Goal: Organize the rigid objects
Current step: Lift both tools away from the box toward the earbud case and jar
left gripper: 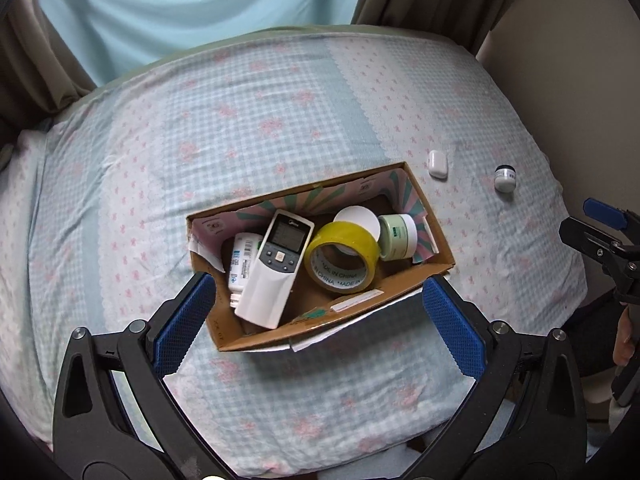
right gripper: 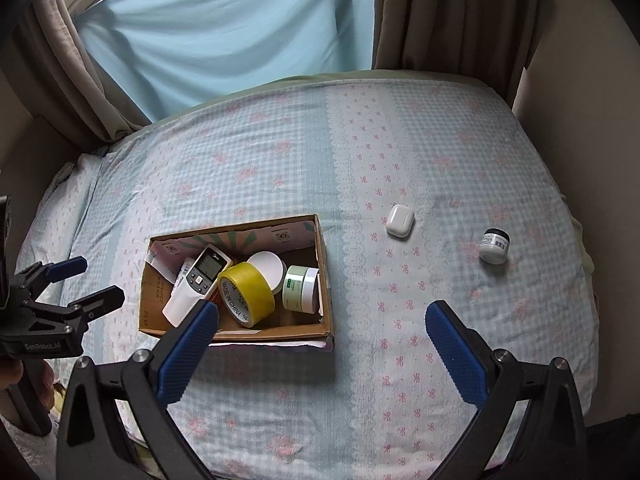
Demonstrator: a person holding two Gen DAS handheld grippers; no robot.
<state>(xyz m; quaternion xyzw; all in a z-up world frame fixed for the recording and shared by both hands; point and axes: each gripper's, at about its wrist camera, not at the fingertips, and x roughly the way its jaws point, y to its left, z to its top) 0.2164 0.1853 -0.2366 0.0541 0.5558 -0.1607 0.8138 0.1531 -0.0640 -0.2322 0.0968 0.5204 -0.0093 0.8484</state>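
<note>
Left wrist view shows me the left gripper (left gripper: 320, 312) spread wide with nothing between its blue pads (left gripper: 182, 326), hanging above the near end of the box (left gripper: 436, 250). This open cardboard box lies on the bed (left gripper: 280, 128), which has a pale blue checked sheet with pink bows. Inside the box I see a white remote (left gripper: 276, 266) lying slanted, resting partly over a white bottle (left gripper: 240, 264) on its side. Just beside the remote stands a yellow tape (left gripper: 342, 256) roll, tilted, and behind it a round white lid (left gripper: 358, 220). A green jar (left gripper: 396, 236) lies on its side at the right end of the box, touching the tape. Outside the box, on the sheet, a white earbud case (left gripper: 437, 164) is near the far right corner, and a small jar (left gripper: 504, 178) stands further right, well apart from the box. From the right wrist view, the right gripper (right gripper: 322, 320) is also wide open and holds nothing; it hangs over the sheet just beside the right wall of the box. In this view the earbud case (right gripper: 400, 222) and the small jar (right gripper: 495, 246) are ahead of it, apart from each other. A hand (right gripper: 24, 376) is holding the left gripper at the left edge.
</note>
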